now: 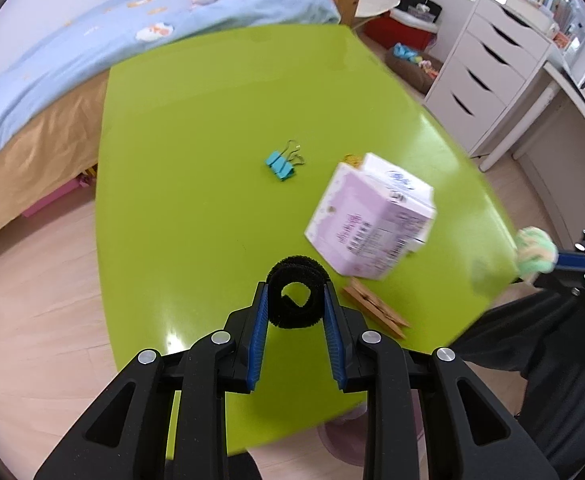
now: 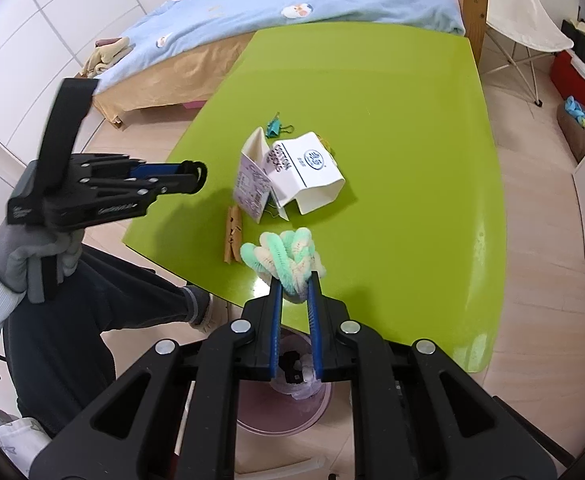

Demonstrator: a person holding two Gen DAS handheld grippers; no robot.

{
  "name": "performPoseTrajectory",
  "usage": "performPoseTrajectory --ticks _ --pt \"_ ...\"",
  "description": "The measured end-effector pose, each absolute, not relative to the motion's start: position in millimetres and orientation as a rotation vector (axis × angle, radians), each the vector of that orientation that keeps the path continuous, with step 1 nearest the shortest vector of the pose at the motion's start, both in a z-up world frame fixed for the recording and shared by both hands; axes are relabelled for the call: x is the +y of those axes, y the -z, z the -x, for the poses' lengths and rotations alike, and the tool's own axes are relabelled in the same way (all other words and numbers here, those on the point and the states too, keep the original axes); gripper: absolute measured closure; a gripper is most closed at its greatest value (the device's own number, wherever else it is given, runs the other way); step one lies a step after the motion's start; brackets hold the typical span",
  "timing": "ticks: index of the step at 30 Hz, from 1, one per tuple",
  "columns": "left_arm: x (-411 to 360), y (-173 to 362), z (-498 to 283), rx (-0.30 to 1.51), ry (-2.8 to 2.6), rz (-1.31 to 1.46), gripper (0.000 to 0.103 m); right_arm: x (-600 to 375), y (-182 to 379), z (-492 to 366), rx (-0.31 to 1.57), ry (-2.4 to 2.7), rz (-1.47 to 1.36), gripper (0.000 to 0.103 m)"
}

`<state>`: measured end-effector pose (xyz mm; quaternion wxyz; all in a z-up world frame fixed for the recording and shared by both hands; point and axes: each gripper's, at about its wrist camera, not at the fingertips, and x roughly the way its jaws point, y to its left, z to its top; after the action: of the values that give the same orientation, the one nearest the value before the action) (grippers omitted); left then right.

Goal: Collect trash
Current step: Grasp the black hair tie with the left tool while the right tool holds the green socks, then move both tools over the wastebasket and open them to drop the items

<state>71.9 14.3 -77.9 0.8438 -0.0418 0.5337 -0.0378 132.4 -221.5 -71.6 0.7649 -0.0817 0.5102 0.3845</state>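
My left gripper [image 1: 296, 292] is shut on a black velcro roll [image 1: 297, 298] and holds it above the near part of the green table [image 1: 212, 100]; it also shows in the right wrist view [image 2: 196, 172]. My right gripper [image 2: 295, 280] is shut on a braided green and cream pipe-cleaner bundle [image 2: 282, 254] above the table's near edge; the bundle also shows in the left wrist view [image 1: 536, 254]. An open white and purple cotton-swab box [image 1: 370, 220] lies on the table, also seen in the right wrist view [image 2: 292, 178].
A blue binder clip [image 1: 282, 164] and a wooden clothespin [image 1: 374, 312] lie on the table. A pink bin [image 2: 284, 396] with items inside stands on the floor under the table's near edge. A bed [image 1: 52, 80] and white drawers [image 1: 488, 68] stand around.
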Motion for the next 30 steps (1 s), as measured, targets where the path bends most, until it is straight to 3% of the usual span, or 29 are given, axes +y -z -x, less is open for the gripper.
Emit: performPoseTrajectory --ticks 16,30 --pt "-24.9 23.8 16.1 1.018 0.158 0.099 0.076 -228.7 35.3 -80.5 1.027 -0.867 0.227 0.091" --pt "-36.7 21.4 64.3 1.027 0.174 0.116 0.076 -234.4 52.4 -29.3 1.098 -0.918 0.27 0.091"
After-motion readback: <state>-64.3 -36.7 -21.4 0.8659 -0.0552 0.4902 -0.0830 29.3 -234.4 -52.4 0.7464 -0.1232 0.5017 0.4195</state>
